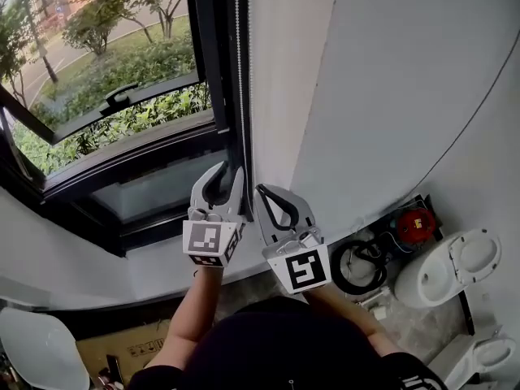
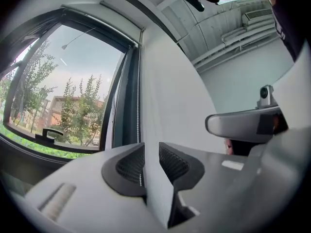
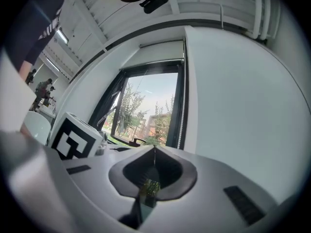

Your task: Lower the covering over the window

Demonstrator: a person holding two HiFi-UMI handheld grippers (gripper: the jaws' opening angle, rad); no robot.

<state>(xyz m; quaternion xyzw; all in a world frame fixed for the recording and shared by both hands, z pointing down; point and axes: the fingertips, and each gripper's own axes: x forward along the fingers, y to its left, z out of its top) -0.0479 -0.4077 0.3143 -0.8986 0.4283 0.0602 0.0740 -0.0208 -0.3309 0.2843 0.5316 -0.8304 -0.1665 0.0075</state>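
Left gripper view: the bead chain [image 2: 138, 110] hangs inside the left gripper's [image 2: 151, 152] parted jaws, ungripped, near one pad. The right gripper's [image 3: 154, 152] jaws are closed together, empty.

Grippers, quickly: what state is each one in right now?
Left gripper: open, bead chain between its fingers, not pinched.
Right gripper: closed; nothing visibly held.

My head camera looks steeply down onto the window [image 1: 114, 96] from close by. Both gripper cameras sit behind my jaws, facing that same window.
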